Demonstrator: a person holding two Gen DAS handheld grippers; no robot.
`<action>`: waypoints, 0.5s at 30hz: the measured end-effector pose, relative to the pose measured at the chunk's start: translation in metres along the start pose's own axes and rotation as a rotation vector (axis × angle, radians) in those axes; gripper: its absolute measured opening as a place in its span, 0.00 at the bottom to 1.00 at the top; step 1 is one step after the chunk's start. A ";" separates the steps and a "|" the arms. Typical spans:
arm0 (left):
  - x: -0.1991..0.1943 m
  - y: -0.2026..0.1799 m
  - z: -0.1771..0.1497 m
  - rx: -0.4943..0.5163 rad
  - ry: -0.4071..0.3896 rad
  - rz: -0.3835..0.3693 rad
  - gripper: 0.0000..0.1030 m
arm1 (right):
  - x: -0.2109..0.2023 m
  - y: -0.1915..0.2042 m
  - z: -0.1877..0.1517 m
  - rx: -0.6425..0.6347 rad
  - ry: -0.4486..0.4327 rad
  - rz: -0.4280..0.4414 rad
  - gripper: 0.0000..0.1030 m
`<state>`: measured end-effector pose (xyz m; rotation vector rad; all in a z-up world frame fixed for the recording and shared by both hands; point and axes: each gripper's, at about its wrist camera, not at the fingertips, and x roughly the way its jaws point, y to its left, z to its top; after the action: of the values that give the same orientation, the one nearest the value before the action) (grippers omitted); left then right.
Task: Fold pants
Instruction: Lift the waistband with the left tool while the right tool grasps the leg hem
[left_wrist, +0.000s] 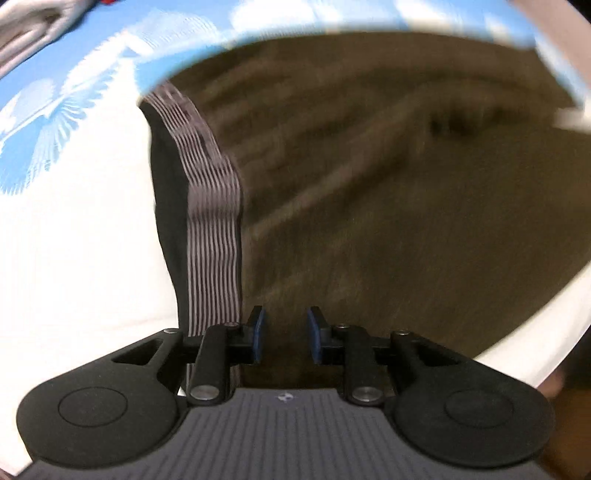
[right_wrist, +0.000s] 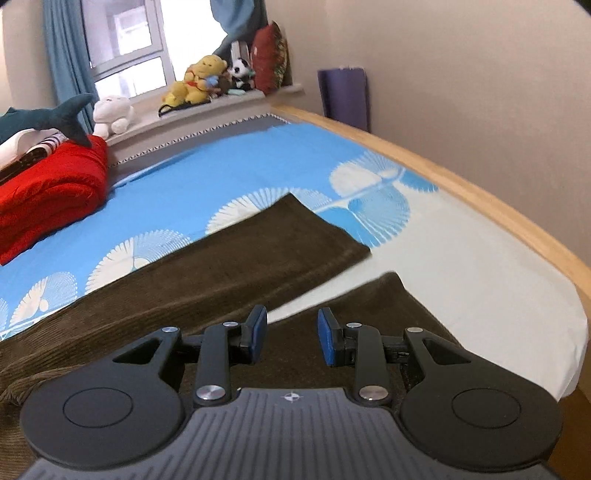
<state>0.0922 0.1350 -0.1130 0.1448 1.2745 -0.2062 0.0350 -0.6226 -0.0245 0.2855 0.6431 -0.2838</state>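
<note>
Dark brown corduroy pants (left_wrist: 369, 177) lie spread on the bed. In the left wrist view their grey striped elastic waistband (left_wrist: 212, 221) runs down the left side. My left gripper (left_wrist: 284, 338) is open, low over the fabric just right of the waistband. In the right wrist view the two legs (right_wrist: 229, 266) stretch away, the far one ending at a hem (right_wrist: 325, 225), the near one (right_wrist: 369, 306) under my right gripper (right_wrist: 291, 338), which is open and holds nothing.
The bed sheet (right_wrist: 221, 173) is blue and white. A folded red blanket (right_wrist: 48, 195) with a plush shark sits at far left. Stuffed toys (right_wrist: 199, 79) line the windowsill. The wooden bed frame (right_wrist: 480, 199) and wall are on the right.
</note>
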 end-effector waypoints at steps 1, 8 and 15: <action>-0.007 0.003 0.002 -0.027 -0.033 -0.004 0.28 | -0.003 0.002 0.001 0.004 -0.009 0.006 0.31; -0.016 0.011 0.014 -0.106 -0.110 0.069 0.30 | -0.011 0.021 0.003 0.003 -0.025 0.030 0.31; -0.036 0.026 0.033 -0.212 -0.235 0.030 0.30 | -0.009 0.048 0.002 -0.078 -0.063 0.055 0.31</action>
<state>0.1192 0.1558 -0.0696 -0.0420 1.0517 -0.0588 0.0460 -0.5771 -0.0095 0.2179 0.5817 -0.2134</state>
